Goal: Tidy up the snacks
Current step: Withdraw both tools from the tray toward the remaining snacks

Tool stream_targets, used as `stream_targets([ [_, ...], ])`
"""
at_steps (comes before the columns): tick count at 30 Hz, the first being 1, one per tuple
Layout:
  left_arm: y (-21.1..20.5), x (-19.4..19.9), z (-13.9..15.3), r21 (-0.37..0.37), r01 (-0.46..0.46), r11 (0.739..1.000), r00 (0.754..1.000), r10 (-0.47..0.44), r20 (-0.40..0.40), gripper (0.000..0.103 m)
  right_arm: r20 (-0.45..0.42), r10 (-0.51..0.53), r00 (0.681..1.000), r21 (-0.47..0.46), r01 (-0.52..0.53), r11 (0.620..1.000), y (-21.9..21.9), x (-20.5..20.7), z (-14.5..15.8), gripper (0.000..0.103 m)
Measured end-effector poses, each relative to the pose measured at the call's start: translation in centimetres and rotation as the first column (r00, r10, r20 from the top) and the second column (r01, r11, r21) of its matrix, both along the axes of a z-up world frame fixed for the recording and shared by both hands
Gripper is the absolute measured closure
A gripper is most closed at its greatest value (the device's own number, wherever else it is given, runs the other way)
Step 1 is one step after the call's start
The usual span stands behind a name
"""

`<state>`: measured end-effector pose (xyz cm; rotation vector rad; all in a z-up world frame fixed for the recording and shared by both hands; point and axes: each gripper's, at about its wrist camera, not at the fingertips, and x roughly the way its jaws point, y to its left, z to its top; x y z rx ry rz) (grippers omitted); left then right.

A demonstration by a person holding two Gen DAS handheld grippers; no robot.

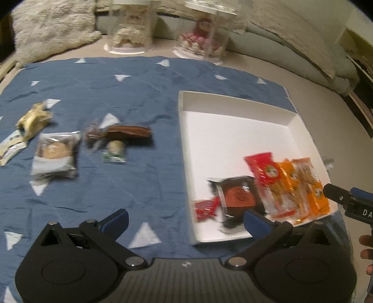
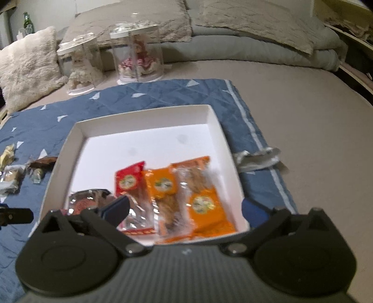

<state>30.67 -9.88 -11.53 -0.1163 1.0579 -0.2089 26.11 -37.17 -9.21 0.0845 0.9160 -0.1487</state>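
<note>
A white box (image 1: 186, 109) (image 2: 149, 116) lies on a blue cloth (image 1: 93, 88). In its near part lie a red packet (image 1: 262, 166) (image 2: 130, 179), two orange packets (image 1: 312, 184) (image 2: 205, 205), a dark round-label snack (image 1: 237, 195) (image 2: 86, 200) and a small red wrapper (image 1: 206, 207). My left gripper (image 1: 186, 219) stands open above the box's near left corner, nothing between its fingers. My right gripper (image 2: 186, 207) hangs open over the packets, touching none. On the cloth to the left lie a brown bar (image 1: 130, 132), a clear-wrapped pastry (image 1: 54, 153), a small green sweet (image 1: 115, 151) and a gold wrapper (image 1: 33, 118).
Two clear plastic display cases (image 1: 132, 25) (image 2: 137, 53) with dolls stand behind the cloth. A fluffy pillow (image 2: 25, 67) lies at the back left, folded bedding (image 2: 256, 42) at the back. A crumpled silver wrapper (image 2: 256, 158) sits right of the box. A green bottle (image 2: 27, 22) stands far left.
</note>
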Motion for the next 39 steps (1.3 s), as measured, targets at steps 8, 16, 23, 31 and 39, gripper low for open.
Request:
stream_targets([
  [8, 6.1, 0.1, 0.1, 0.03, -0.106, 0.994, 0.994, 0.105, 0.031, 0.0, 0.01, 0.08, 0.997, 0.02, -0.08, 0.997, 5.5, 2.8, -0.4, 0.0],
  [16, 11.7, 0.1, 0.5, 0.034, -0.21, 0.977, 0.976, 0.207, 0.059, 0.0, 0.005, 0.155, 0.988, 0.043, -0.155, 0.987, 11.0, 5.0, -1.0, 0.0],
  [23, 16.1, 0.2, 0.5, 0.004, -0.318, 0.948, 0.945, 0.316, 0.088, 0.0, 0.023, 0.217, 0.976, 0.089, -0.219, 0.972, 16.4, 6.6, -1.3, 0.0],
  [31, 18.3, 1.7, -0.4, -0.036, -0.374, 0.927, 0.918, 0.375, 0.125, 0.0, 0.077, 0.218, 0.973, 0.155, -0.227, 0.961, 20.6, 8.2, -0.9, 0.0],
  [39, 17.8, 5.2, -3.1, -0.026, -0.345, 0.938, 0.93, 0.346, 0.127, 0.0, 0.11, 0.109, 0.988, 0.355, -0.141, 0.924, 20.4, 12.1, -1.7, 0.011],
])
